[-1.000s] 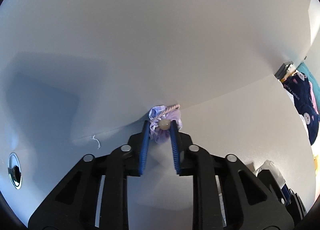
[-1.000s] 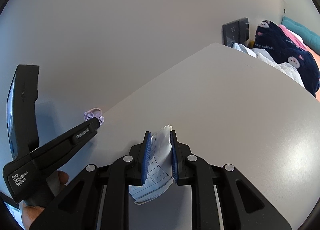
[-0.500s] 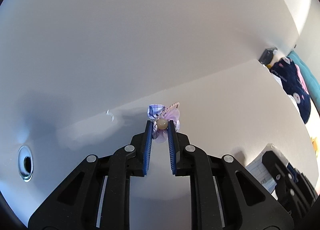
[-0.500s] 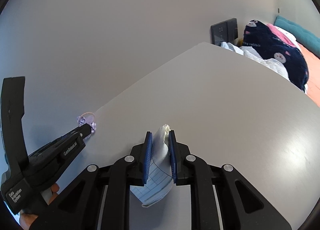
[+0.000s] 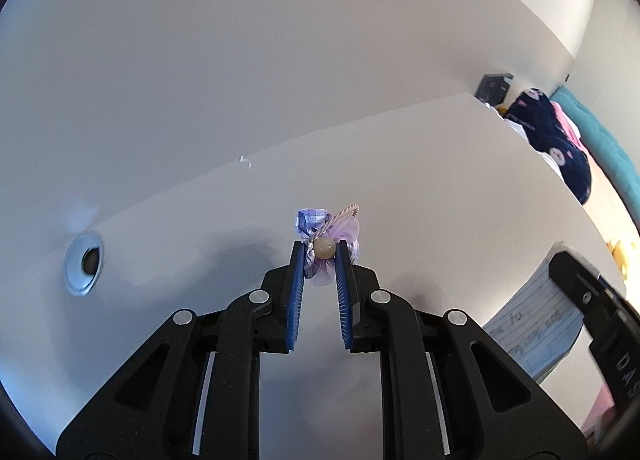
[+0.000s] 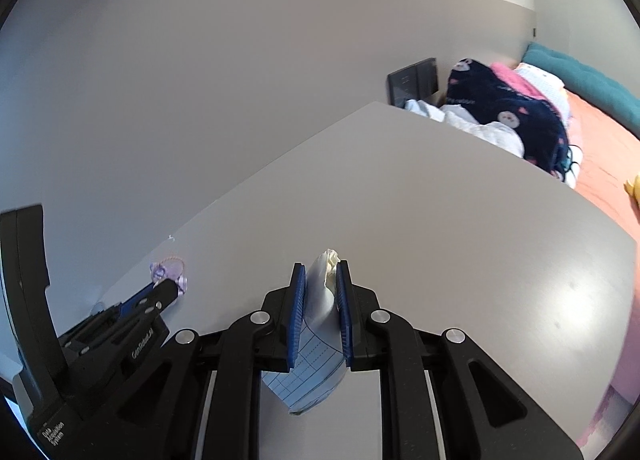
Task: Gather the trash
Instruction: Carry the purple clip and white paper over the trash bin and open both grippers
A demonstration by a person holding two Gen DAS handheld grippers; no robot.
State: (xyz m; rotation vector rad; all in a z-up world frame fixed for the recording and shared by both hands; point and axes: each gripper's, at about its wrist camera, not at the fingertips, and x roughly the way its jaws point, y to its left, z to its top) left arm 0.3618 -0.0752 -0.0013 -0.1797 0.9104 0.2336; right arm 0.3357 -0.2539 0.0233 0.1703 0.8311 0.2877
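Gripping both: lilac ribbon-and-bead trinket (image 5: 326, 244) is being pinched at left gripper (image 5: 319, 260) tips; crumpled lined paper (image 6: 318, 324) is being clamped lengthwise along right gripper (image 6: 321, 280) fingers, above grey worktop (image 6: 460, 227). Bin unseen.

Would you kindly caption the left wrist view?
Left gripper pinching a purple bow above the grey table.
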